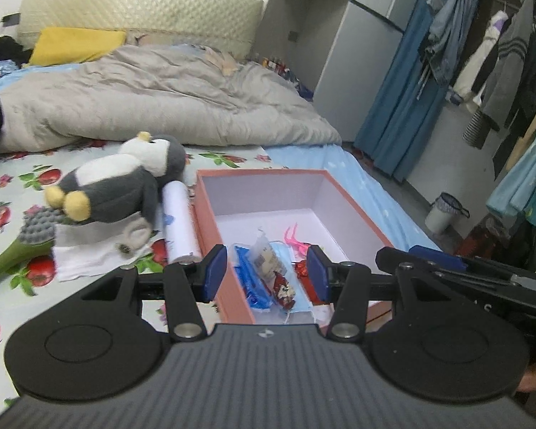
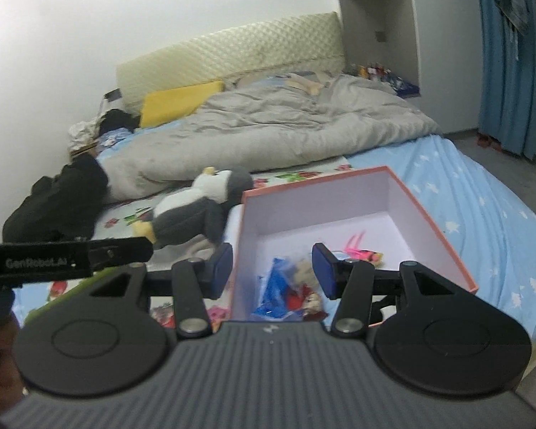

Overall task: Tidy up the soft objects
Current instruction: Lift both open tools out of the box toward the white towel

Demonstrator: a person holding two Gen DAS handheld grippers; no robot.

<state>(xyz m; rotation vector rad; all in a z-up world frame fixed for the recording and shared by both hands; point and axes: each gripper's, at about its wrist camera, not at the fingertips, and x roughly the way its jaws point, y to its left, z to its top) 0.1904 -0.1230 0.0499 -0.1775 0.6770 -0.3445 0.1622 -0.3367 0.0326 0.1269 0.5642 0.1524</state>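
A pink open box (image 1: 205, 211) with a white inside sits on the bed; it also shows in the right wrist view (image 2: 443, 236). In it lie a face mask with blue packets (image 1: 264, 279), a red item and a pink piece (image 1: 294, 237). A grey and white plush penguin (image 1: 121, 178) lies left of the box, also in the right wrist view (image 2: 193, 211). A white roll (image 1: 178, 221) lies between them. My left gripper (image 1: 266, 273) is open and empty above the box's near end. My right gripper (image 2: 271, 271) is open and empty over the box.
A white cloth (image 1: 89, 246), a grey knit toy on a green stem (image 1: 25, 239) and a flowered sheet (image 1: 18, 178) lie left. A grey quilt (image 1: 153, 96) and yellow pillow (image 1: 75, 44) lie behind. Hanging clothes (image 1: 500, 64) and a bin (image 1: 443, 212) stand right.
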